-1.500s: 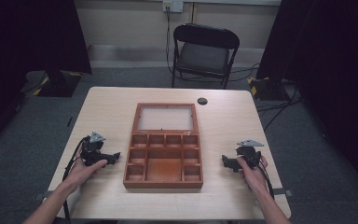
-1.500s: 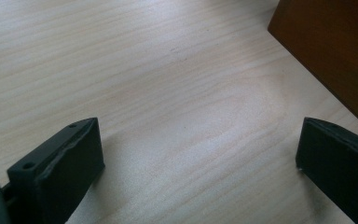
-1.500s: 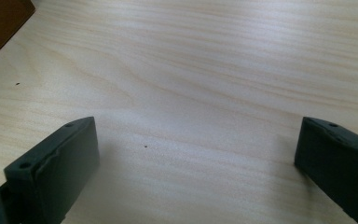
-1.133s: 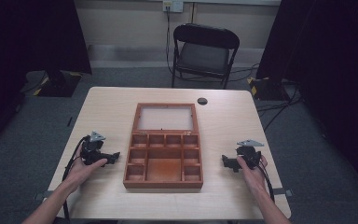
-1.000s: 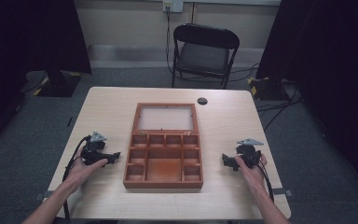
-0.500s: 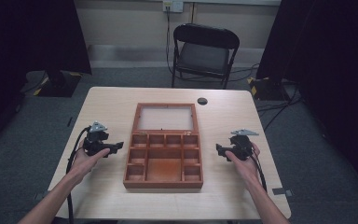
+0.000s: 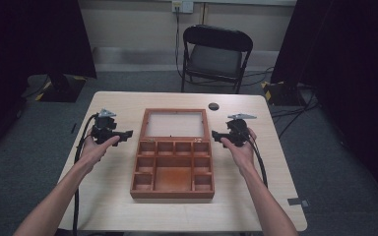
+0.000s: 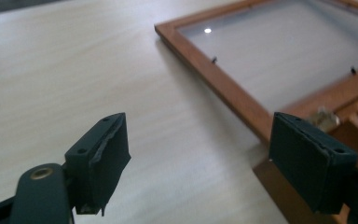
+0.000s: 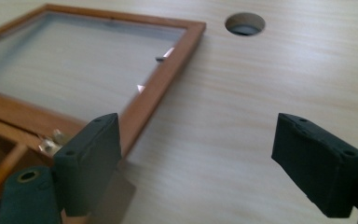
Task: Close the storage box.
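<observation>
A: The wooden box point(image 7: 173, 155) lies mid-table, lid point(image 7: 174, 124) flat open toward the far edge.

B: The left gripper point(image 7: 121, 134) and right gripper point(image 7: 217, 135) flank its hinges, jaws apart, empty. Uneven lifting could twist the lid.

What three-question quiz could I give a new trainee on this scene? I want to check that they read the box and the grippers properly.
1. True or false: the hinged glass-panelled lid of the brown wooden compartment box lies open flat on the pale wooden table.
2. Which grippers are open? A) left only B) right only C) both
3. What sits in the table beyond the lid's far right corner?

Key:
1. True.
2. C: the left gripper and the right gripper both hold nothing.
3. A round hole.
</observation>
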`<state>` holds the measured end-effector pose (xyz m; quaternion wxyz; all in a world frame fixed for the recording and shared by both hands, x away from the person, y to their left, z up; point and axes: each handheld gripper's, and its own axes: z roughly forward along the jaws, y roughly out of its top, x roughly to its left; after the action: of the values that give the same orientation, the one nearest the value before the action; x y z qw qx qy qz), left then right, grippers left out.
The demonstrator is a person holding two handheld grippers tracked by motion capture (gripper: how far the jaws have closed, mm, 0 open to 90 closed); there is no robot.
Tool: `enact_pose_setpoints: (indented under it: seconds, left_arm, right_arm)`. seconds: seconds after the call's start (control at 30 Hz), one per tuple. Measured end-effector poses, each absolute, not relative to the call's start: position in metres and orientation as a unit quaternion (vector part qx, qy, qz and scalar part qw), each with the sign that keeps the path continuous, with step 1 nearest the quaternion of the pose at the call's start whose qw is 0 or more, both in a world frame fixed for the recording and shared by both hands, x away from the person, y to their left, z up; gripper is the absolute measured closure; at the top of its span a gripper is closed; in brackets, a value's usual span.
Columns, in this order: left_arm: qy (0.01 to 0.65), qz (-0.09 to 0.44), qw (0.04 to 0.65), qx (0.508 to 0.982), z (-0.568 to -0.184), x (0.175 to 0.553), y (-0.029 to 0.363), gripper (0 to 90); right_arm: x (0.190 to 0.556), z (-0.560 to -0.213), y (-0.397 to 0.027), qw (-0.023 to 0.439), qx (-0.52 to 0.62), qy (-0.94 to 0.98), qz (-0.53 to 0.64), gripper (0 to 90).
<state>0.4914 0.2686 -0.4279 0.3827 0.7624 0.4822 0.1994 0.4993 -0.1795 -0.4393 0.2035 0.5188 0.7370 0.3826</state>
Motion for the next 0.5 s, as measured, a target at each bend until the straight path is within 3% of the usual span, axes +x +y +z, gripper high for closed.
enact_pose_setpoints:
  seconds: [0.5]
  left_arm:
    - [0.513, 0.158, 0.386, 0.75, -0.45, 0.525, 0.236, 20.0]
  right_arm:
    - [0.533, -0.448, -0.144, 0.171, 0.53, 0.73, 0.397, 14.4]
